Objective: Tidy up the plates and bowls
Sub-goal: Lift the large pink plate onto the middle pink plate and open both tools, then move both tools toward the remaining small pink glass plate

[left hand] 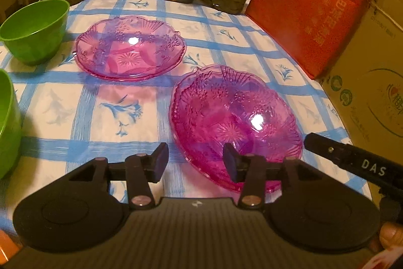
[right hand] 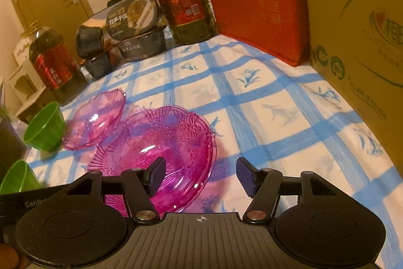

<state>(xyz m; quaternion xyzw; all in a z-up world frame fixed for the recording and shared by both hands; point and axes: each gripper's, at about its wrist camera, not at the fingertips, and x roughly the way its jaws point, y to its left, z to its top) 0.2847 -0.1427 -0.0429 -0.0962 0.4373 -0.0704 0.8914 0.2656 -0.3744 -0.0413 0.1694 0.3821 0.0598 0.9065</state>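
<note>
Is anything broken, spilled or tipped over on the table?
Nothing stands out. Both pink plates, the near one and the far one, sit flat and whole on the tablecloth. The green bowls stand upright. No spills show. The near plate looks darker pink, perhaps two stacked; I cannot tell.

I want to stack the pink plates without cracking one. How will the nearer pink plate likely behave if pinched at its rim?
The nearer pink plate looks like thin, clear moulded plastic, so probably light and fairly stiff, though the rim may flex. Its glossy surface, with bright glare, could slip between the pads. The scalloped, ribbed rim may give some purchase. It sits flat on the checked tablecloth, so it is unlikely to roll.
</note>
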